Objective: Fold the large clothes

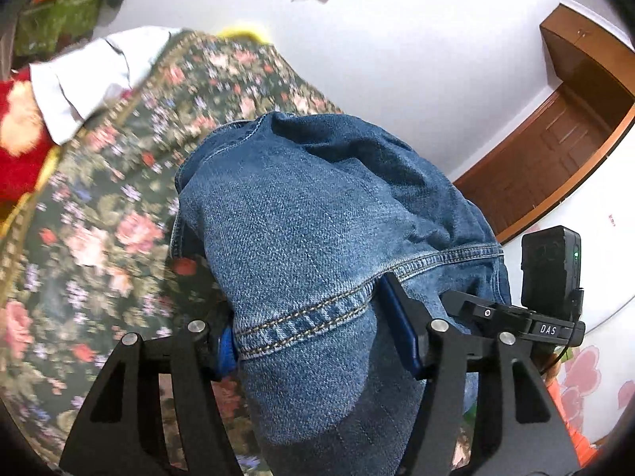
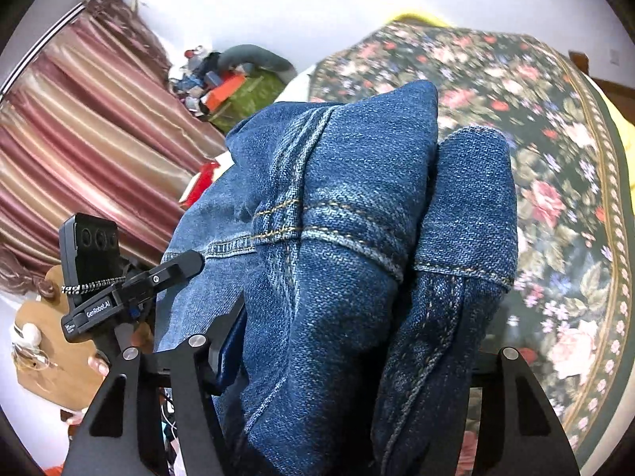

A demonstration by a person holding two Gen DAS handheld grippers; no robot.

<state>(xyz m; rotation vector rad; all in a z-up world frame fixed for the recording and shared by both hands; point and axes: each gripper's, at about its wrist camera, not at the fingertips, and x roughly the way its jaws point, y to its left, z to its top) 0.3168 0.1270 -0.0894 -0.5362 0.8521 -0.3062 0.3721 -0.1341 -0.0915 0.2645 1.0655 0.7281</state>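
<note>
Denim [image 1: 317,214] hides both grippers' tips, prob. clamped.

In the left wrist view, the white letters "DAS" stand on a small black rectangular clamp block [image 1: 549,329] at the lower right of the frame, under an upright black box. In the right wrist view, "GenRobot.AI" is printed in white on a similar black mounting bar [image 2: 99,309] at the lower left; a smaller white marking at its left end is too small to read. No other text is legible.
</note>
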